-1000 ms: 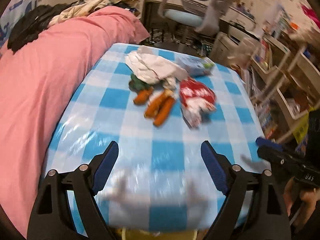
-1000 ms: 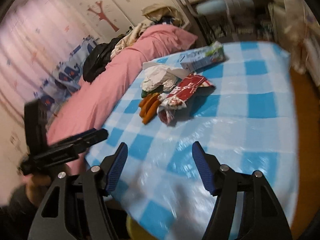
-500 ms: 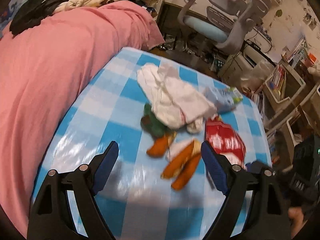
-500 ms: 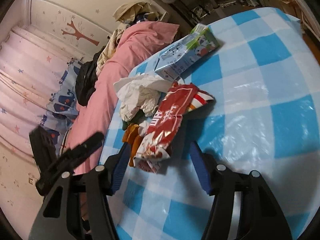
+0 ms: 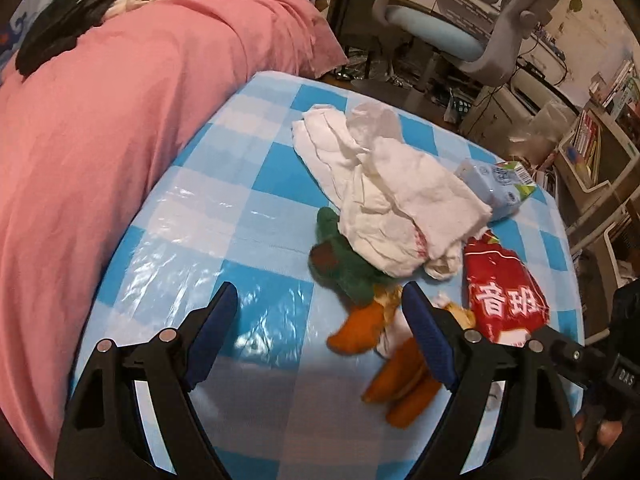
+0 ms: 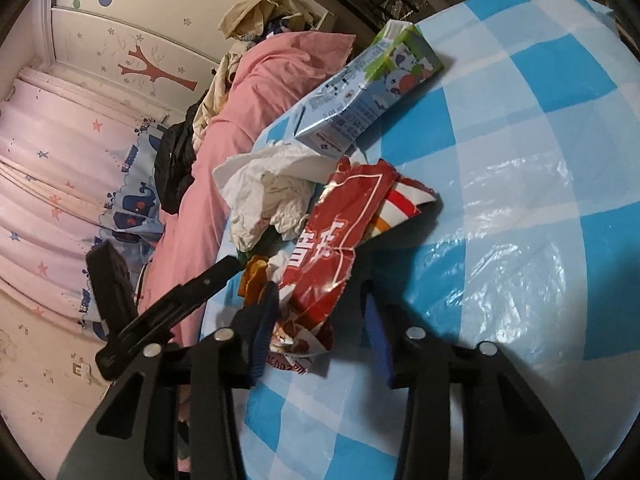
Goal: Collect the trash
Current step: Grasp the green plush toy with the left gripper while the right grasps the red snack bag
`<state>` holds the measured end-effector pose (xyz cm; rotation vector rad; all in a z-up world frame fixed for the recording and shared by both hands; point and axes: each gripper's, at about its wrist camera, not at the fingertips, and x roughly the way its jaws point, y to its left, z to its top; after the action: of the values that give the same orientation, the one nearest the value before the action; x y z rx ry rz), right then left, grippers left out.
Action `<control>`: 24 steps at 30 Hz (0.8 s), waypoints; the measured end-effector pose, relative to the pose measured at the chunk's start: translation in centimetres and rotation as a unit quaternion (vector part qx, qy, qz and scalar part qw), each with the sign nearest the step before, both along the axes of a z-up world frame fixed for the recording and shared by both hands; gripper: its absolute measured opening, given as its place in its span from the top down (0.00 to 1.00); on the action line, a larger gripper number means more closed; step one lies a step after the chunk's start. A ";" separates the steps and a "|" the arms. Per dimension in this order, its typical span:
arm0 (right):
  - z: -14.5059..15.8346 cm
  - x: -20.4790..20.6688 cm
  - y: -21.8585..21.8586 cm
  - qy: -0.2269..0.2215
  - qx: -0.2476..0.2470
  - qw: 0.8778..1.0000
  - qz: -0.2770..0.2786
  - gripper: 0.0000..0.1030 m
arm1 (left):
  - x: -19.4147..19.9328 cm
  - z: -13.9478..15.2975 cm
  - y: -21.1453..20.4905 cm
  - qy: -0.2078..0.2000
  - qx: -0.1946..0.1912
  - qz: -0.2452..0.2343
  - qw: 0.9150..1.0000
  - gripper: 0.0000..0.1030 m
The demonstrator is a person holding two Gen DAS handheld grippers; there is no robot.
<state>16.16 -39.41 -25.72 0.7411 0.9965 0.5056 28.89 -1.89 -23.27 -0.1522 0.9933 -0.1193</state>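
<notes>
- The left gripper point(image 5: 320, 324) was held wide apart above the near part of the checked tablecloth point(image 5: 224, 184); nothing was gripped, and orange peels point(image 5: 400, 380) lay by its right finger.
- The right gripper point(image 6: 320, 320) was spread, straddling the near end of the red snack wrapper point(image 6: 336, 240); no clamping was seen.
- Crumpled tissues point(image 5: 384, 196) and a milk carton point(image 6: 368, 88) were noted farther off.

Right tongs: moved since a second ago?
Yes. The right tongs have moved forward across the checked table and now straddle the near end of the red snack bag, jaws still open.
</notes>
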 end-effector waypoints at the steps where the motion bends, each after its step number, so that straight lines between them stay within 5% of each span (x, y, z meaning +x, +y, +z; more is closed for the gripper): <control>1: 0.1 0.1 -0.1 -0.001 0.001 1.000 0.001 0.61 | 0.3 -0.2 -0.2 0.000 0.003 -0.004 1.000 0.22; 8: -0.1 0.7 -0.8 0.001 0.008 1.000 -0.002 0.64 | 1.9 -0.7 -3.8 -0.014 0.063 -0.083 0.994 0.24; 10: 0.0 0.8 -0.7 0.000 0.010 1.000 -0.001 0.69 | 2.2 -0.9 -3.9 -0.008 0.066 -0.085 0.994 0.40; 13: 0.3 0.7 -1.0 -0.006 0.016 1.000 -0.003 0.77 | 2.5 -0.8 -2.0 0.003 0.031 -0.072 0.997 0.54; 19: 1.3 0.0 -0.8 -0.020 0.023 1.000 0.007 0.85 | 1.2 0.1 1.9 0.015 -0.005 -0.055 0.998 0.55; 24: 2.1 -1.0 -0.6 -0.031 0.021 0.999 0.014 0.88 | 0.3 0.3 4.2 0.028 -0.074 -0.044 0.996 0.55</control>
<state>15.19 -40.00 -23.59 0.7453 0.9421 0.5713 29.17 2.33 -22.98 -0.2477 1.0480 -0.2712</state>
